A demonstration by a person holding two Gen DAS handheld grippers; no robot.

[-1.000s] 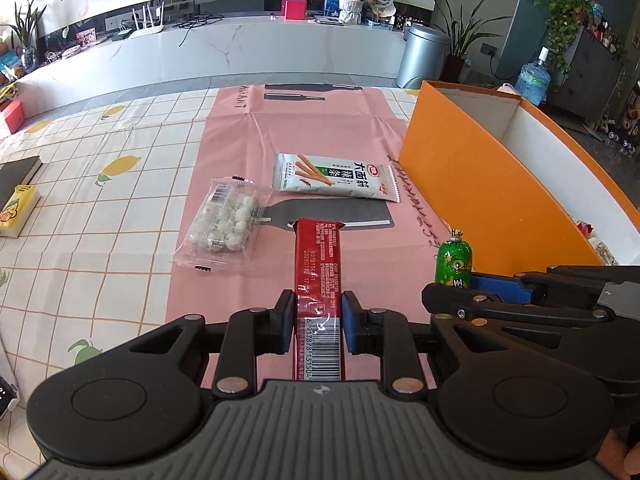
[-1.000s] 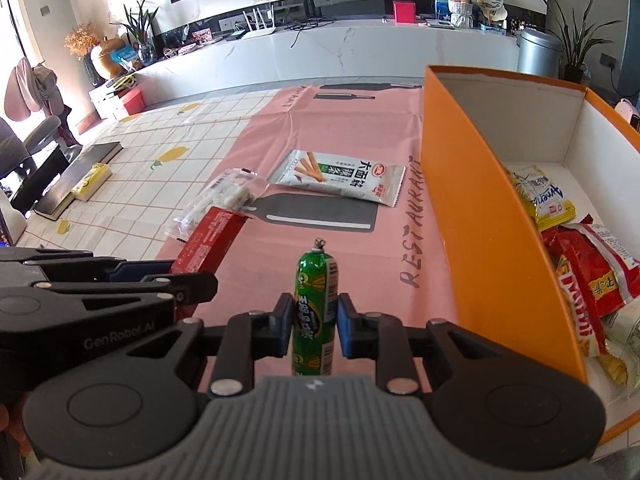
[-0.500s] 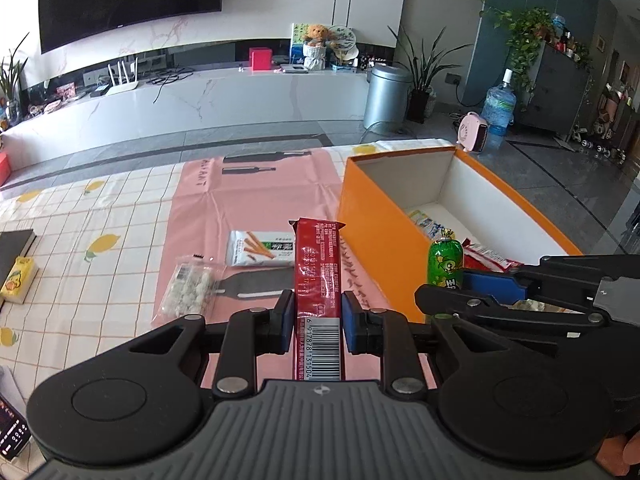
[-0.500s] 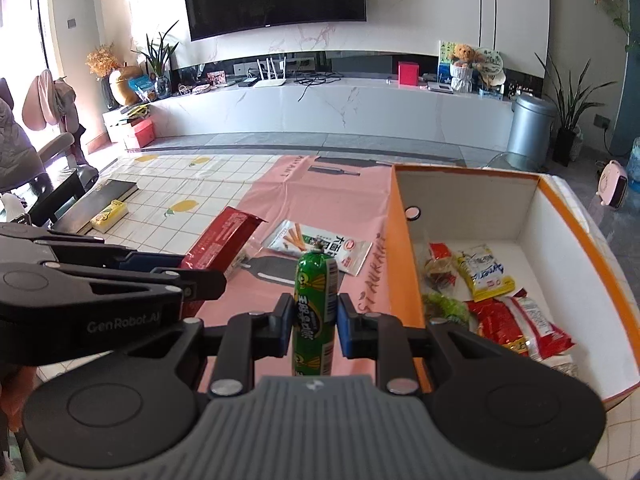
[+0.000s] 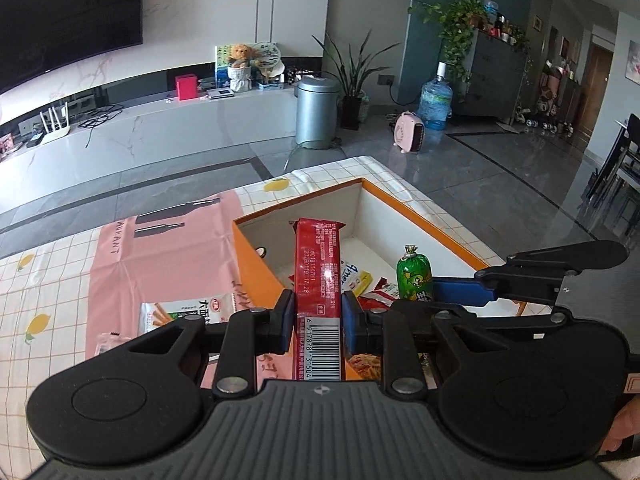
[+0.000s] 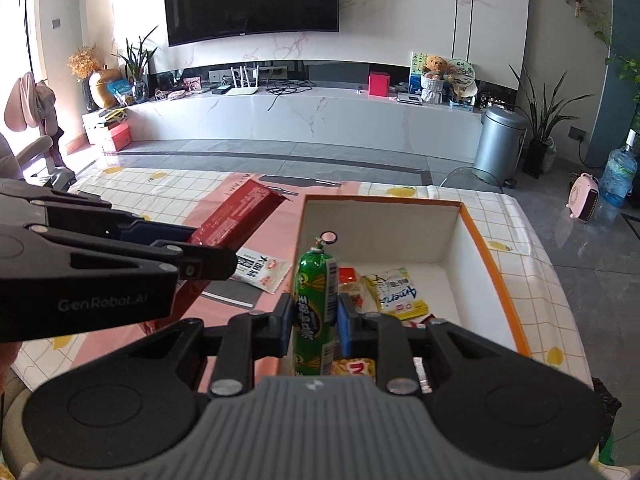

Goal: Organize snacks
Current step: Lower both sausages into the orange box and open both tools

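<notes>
Both grippers lifted, snacks now over orange box (image 6: 496,280)

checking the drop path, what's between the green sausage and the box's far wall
In the right wrist view, a yellow packet and bare white floor lie between the sausage and the far wall of the box.

Orange box (image 6: 496,280) open on top (far half bare); packets (image 6: 394,294) crowd the near half.

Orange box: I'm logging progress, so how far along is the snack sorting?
Done: several packets, a yellow one among them, lie in the orange box. In hand: the left gripper clamps a red bar, the right gripper a green sausage, both raised near the box. Left: the white stick-snack packet and a clear packet on the pink mat.
</notes>
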